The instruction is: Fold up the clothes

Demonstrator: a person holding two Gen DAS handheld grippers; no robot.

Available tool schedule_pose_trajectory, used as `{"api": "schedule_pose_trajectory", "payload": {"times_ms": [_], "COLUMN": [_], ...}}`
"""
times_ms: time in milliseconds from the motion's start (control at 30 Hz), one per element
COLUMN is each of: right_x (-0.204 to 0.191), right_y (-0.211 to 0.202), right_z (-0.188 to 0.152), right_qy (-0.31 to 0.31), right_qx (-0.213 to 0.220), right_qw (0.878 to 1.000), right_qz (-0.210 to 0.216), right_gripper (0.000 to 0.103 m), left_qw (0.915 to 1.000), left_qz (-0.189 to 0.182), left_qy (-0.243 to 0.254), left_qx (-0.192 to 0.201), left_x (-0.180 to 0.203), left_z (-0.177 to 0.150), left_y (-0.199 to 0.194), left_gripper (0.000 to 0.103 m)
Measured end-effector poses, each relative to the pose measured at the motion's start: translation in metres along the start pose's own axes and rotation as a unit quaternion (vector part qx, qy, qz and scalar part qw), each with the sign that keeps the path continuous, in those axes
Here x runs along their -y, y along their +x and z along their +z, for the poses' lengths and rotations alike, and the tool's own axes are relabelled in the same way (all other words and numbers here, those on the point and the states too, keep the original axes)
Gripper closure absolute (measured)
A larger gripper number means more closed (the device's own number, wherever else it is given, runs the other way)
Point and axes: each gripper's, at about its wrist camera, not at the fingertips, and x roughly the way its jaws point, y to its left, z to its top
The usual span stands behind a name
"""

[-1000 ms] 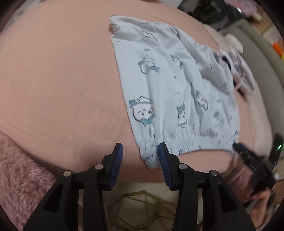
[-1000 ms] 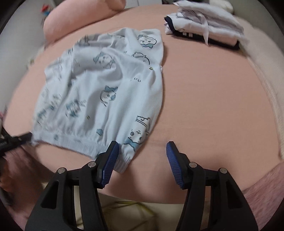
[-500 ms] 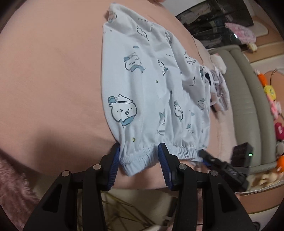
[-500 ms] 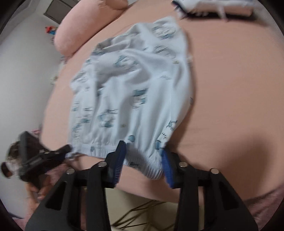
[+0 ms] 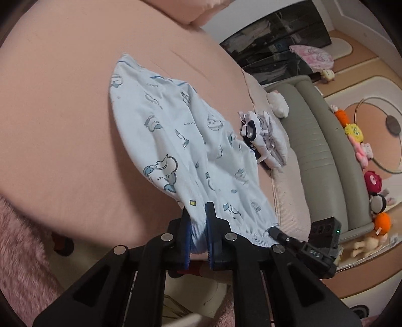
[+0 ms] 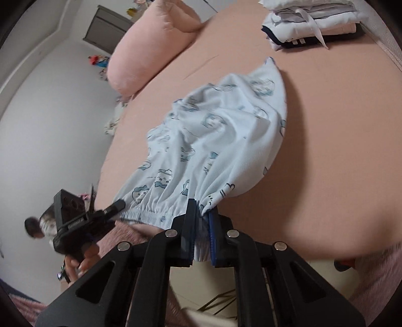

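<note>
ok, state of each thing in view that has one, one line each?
left gripper: jaws closing, pads pinching the shorts' waistband at one end
right gripper: shut on the waistband's other end
shorts: waistband edge lifted off the bed, far hem still lying on it, fabric draped and creased
bed: covered by a smooth pink sheet
folded pile: stacked, resting on the bed beyond the shorts
pillow: lying at the bed's far edge

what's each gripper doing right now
left gripper: closing, pads already pinching the elastic waistband of the light blue printed shorts
right gripper: shut on the waistband's other end
</note>
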Motion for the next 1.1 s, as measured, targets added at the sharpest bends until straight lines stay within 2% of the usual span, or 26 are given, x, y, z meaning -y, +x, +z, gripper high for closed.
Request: {"api": "schedule_pose_trajectory", "payload": {"times_ms": [100, 133, 167, 200, 267, 400, 567, 633, 700, 733, 800, 900, 1000, 1033, 1100], "right_x": [0.01, 0.016, 0.022, 0.028, 0.037, 0.028, 0.016, 0.019, 0.017, 0.014, 0.009, -0.01, -0.052, -0.068, -0.09], "right_y": [0.021, 0.037, 0.053, 0.065, 0.082, 0.083, 0.086, 0.079, 0.081, 0.083, 0.083, 0.05, -0.001, -0.018, -0.053], "right_z": [0.001, 0.004, 0.005, 0.003, 0.002, -0.001, -0.003, -0.008, -0.007, -0.005, -0.001, 0.014, 0.024, 0.024, 0.026], "right_qy": [0.015, 0.032, 0.05, 0.064, 0.078, 0.039, 0.006, 0.008, 0.007, 0.006, 0.003, -0.013, -0.078, -0.102, -0.133], "right_qx": [-0.017, -0.033, -0.051, -0.067, -0.072, -0.072, -0.077, -0.079, -0.078, -0.077, -0.068, -0.027, 0.016, 0.031, 0.059], "right_qw": [1.0, 0.999, 0.997, 0.995, 0.994, 0.995, 0.994, 0.995, 0.996, 0.997, 0.998, 0.999, 0.993, 0.99, 0.983], "right_qz": [-0.017, -0.025, -0.033, -0.041, -0.04, -0.058, -0.073, -0.063, -0.041, -0.029, -0.006, 0.042, 0.085, 0.097, 0.11], "right_gripper": [0.092, 0.087, 0.076, 0.071, 0.071, 0.071, 0.071, 0.072, 0.093, 0.096, 0.098, 0.098, 0.098, 0.098, 0.098], "left_qw": [0.9995, 0.9991, 0.9986, 0.9979, 0.9971, 0.9931, 0.9929, 0.9934, 0.9946, 0.9964, 0.9989, 0.9992, 0.9931, 0.9909, 0.9914], "left_qz": [0.01, 0.015, 0.019, 0.022, 0.026, 0.066, 0.058, 0.052, 0.05, 0.038, 0.014, -0.034, -0.093, -0.098, -0.081], "left_qy": [-0.025, -0.033, -0.042, -0.05, -0.052, -0.05, -0.064, -0.063, -0.054, -0.043, -0.022, 0.008, 0.072, 0.093, 0.103], "left_qx": [-0.014, -0.021, -0.028, -0.035, -0.048, -0.083, -0.083, -0.081, -0.073, -0.062, -0.04, -0.018, -0.004, 0.004, -0.003], "left_x": [-0.019, -0.027, -0.034, -0.042, -0.048, -0.053, -0.059, -0.06, -0.054, -0.047, -0.031, -0.001, 0.046, 0.061, 0.077], "left_z": [-0.005, -0.007, -0.009, -0.011, -0.015, -0.02, -0.022, -0.022, -0.022, -0.022, -0.021, -0.012, -0.004, -0.002, 0.015], "left_y": [0.014, 0.019, 0.024, 0.029, 0.038, 0.057, 0.06, 0.058, 0.055, 0.046, 0.028, -0.004, -0.045, -0.058, -0.058], "left_gripper": [0.093, 0.093, 0.093, 0.093, 0.093, 0.088, 0.088, 0.088, 0.09, 0.091, 0.091, 0.091, 0.091, 0.091, 0.091]}}
